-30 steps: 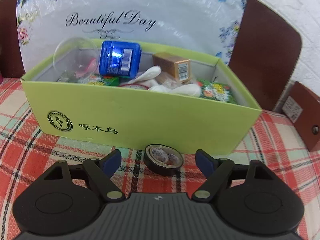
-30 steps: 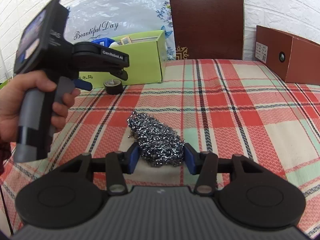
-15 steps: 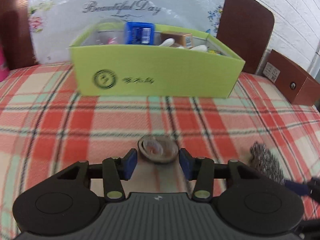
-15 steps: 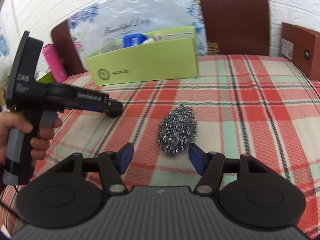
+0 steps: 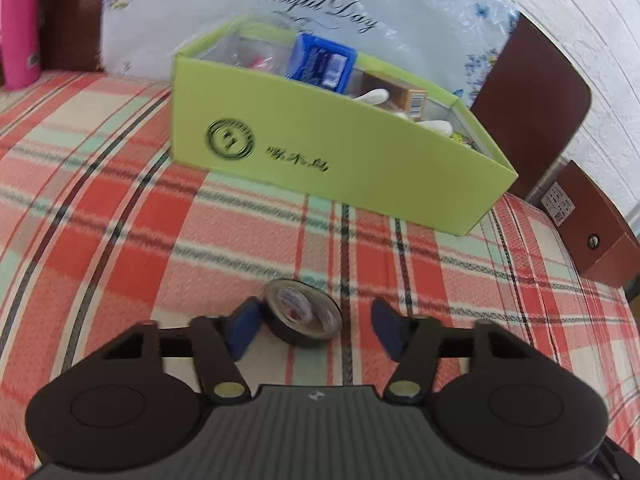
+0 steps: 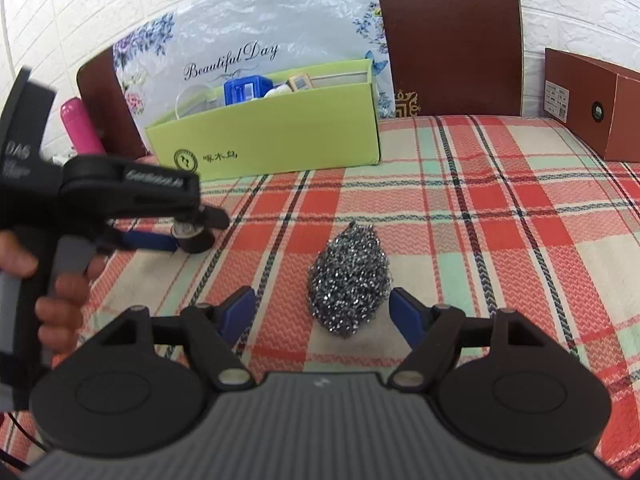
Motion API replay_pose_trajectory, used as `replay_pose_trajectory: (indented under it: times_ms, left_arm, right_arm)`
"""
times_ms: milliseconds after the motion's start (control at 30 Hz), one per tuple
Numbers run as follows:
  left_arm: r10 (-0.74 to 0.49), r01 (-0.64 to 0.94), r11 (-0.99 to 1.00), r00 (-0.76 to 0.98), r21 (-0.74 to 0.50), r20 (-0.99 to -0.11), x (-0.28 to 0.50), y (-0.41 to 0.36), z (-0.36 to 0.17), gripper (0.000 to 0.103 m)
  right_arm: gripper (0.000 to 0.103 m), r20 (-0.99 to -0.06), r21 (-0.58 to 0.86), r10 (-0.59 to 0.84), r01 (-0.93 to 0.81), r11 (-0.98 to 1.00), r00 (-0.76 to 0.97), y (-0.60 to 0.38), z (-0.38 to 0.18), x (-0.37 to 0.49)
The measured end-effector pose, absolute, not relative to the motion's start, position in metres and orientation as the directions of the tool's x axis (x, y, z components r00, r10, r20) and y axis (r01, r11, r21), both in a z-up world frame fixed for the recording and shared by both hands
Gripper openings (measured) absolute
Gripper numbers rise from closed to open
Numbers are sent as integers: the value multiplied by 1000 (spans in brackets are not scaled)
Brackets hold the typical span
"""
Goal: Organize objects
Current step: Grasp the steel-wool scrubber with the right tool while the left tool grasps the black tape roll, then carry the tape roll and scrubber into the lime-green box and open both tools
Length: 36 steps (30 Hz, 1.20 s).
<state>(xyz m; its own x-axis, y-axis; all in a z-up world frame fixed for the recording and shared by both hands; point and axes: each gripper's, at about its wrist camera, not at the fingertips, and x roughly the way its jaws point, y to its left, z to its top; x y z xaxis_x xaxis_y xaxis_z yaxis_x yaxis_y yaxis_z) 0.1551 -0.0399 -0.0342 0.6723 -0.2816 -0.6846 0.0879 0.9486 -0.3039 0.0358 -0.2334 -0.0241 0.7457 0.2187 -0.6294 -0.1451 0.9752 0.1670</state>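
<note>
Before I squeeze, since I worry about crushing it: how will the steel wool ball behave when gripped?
The steel wool ball looks like loose tangled wire, so it will probably compress and spring back. Likely light for its size. Its rough surface should resist slipping between the open right tongs.

counter cloth: red, cream, mint plaid with dark lines. box: lime green, dark print. tape roll: black. scourer: silvery steel. bottle, left of frame: hot pink. right carton: reddish brown.
</note>
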Motion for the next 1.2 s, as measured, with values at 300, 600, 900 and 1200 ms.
replay_pose_trajectory:
  times_ms: [300, 600, 900, 1200]
  left_arm:
    - [-321, 188, 946, 658, -264, -681, 136, -41, -36, 52]
    - [-298, 189, 954, 671, -233, -679, 136, -48, -40, 43]
    - [-319, 247, 947, 672, -204, -668, 119, -46, -27, 41]
    - [-398, 329, 917, 742, -225, -539, 110, -41, 37, 41]
  right_arm:
    - [73, -648, 159, 198, -124, 980, 735, -231, -29, 41]
    - [58, -640, 133, 148, -81, 988, 754, -228, -36, 51]
    - [35, -618, 98, 146, -109, 989, 773, -229, -27, 39]
    - [35, -482, 95, 219, -198, 976, 848, -228, 35, 45]
